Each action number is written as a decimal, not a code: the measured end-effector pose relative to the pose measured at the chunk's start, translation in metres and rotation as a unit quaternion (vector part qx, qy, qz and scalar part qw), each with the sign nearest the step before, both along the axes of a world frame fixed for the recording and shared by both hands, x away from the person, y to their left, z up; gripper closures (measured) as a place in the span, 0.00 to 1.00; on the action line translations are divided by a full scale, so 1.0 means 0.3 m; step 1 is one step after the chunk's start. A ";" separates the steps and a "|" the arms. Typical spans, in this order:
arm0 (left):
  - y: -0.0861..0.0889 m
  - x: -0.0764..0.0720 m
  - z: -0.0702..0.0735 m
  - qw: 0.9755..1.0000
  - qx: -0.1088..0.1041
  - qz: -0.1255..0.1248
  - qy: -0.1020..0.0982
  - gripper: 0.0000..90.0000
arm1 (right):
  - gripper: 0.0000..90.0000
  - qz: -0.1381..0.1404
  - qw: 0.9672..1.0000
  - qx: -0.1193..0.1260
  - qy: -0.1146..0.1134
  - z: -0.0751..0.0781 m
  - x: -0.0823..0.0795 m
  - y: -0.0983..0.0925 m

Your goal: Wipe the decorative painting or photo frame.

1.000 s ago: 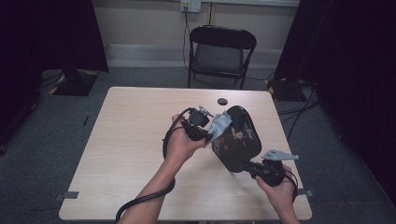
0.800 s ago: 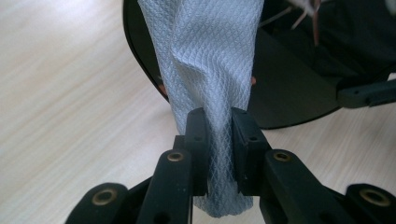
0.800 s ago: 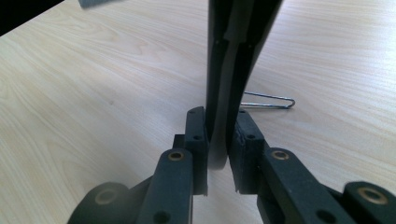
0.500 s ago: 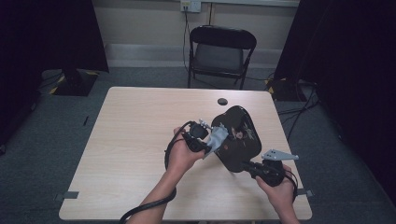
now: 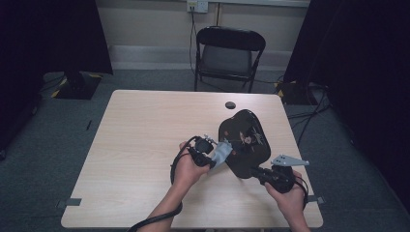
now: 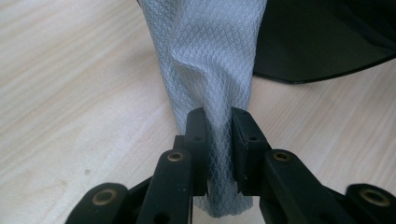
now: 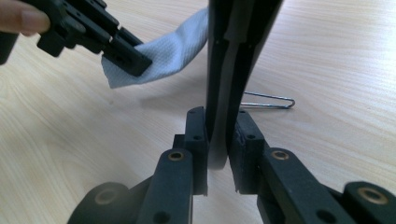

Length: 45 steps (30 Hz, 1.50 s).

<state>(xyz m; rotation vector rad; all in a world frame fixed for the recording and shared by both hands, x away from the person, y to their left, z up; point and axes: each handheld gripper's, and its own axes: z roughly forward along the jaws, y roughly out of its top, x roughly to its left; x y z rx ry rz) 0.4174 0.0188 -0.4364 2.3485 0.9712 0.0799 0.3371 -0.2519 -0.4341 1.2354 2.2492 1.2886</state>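
While your right gripper clamps the near rim of the black lacquered tray, the tray stands tilted up on edge over the wooden table, on your side of the small dark disc. Your left gripper is pinched tight on a strip of grey waffle-weave cloth, just left of the tray, with the cloth's far end against the tray's face. Beyond the tray, a thin wire loop lies on the table.
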 end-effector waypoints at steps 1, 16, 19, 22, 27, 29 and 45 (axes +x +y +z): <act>-0.002 -0.003 -0.009 1.000 -0.002 0.003 0.002 0.87 | 0.88 0.000 1.000 0.000 0.000 0.000 0.000 0.000; 0.000 -0.022 -0.088 1.000 0.025 -0.005 0.016 0.87 | 0.88 0.000 1.000 0.000 0.000 0.000 0.000 0.000; 0.000 -0.023 -0.085 1.000 0.024 -0.003 0.018 0.87 | 0.88 0.000 1.000 0.000 0.000 0.000 0.000 0.000; 0.003 -0.023 -0.067 0.999 0.026 -0.003 0.018 0.87 | 0.88 -0.001 1.000 0.000 0.000 0.000 0.000 0.000; 0.029 -0.020 -0.002 1.000 0.011 0.001 0.007 0.87 | 0.88 0.000 1.000 0.000 0.000 0.000 0.000 0.000; 0.041 -0.017 0.030 1.000 0.006 0.004 0.000 0.87 | 0.88 0.000 1.000 0.000 0.000 0.000 0.000 0.000; 0.070 0.002 0.309 0.999 -0.013 0.002 -0.049 0.87 | 0.88 -0.001 1.000 -0.002 0.000 0.001 0.000 0.001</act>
